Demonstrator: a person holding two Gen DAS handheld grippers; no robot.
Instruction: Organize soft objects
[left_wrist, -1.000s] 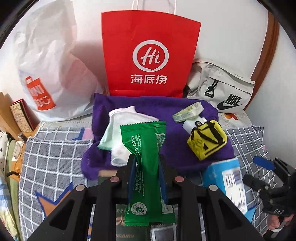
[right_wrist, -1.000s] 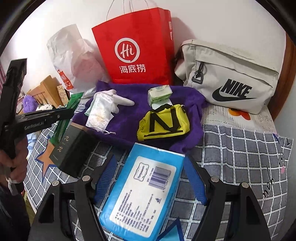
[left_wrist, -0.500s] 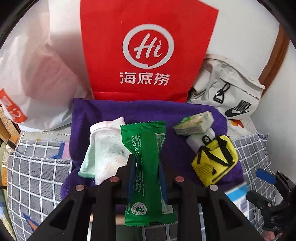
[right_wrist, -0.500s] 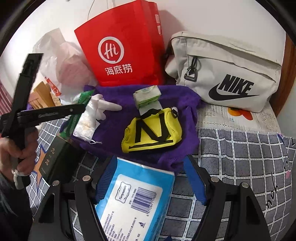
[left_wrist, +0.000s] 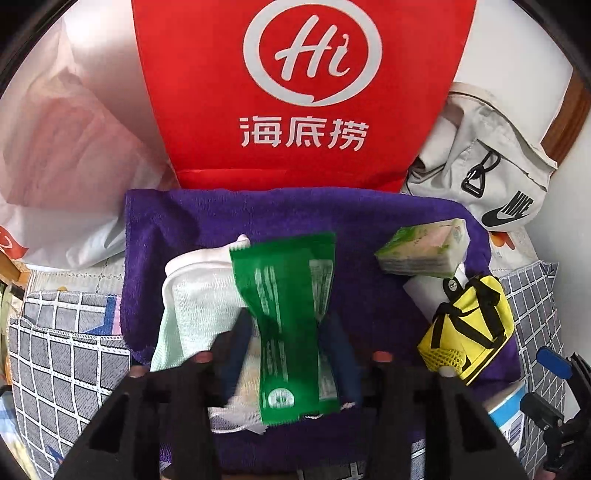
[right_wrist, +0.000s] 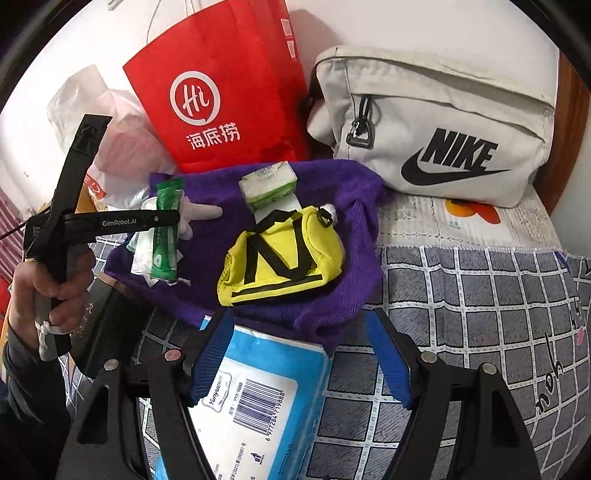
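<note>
My left gripper (left_wrist: 291, 332) is over the purple towel (left_wrist: 369, 218), its jaws parting around a green sachet (left_wrist: 291, 317) that rests on a white glove and cloth (left_wrist: 199, 295). The sachet (right_wrist: 165, 236) and left gripper (right_wrist: 162, 219) also show in the right wrist view. My right gripper (right_wrist: 303, 354) is open around a blue wipes pack (right_wrist: 255, 402) on the grid sheet; its left pad touches the pack and the right one stands clear. A yellow pouch (right_wrist: 284, 254) and a tissue pack (right_wrist: 267, 182) lie on the towel (right_wrist: 354, 184).
A red paper bag (left_wrist: 303, 92) stands behind the towel. A white plastic bag (left_wrist: 62, 147) is at the left and a grey Nike bag (right_wrist: 443, 122) at the right. A black box (right_wrist: 107, 325) sits at the towel's near-left corner. The grid sheet (right_wrist: 480, 302) covers the bed.
My left gripper carried the green sachet forward over the towel and onto the glove, and its jaws have begun to part. My right gripper moved forward over the wipes pack.
</note>
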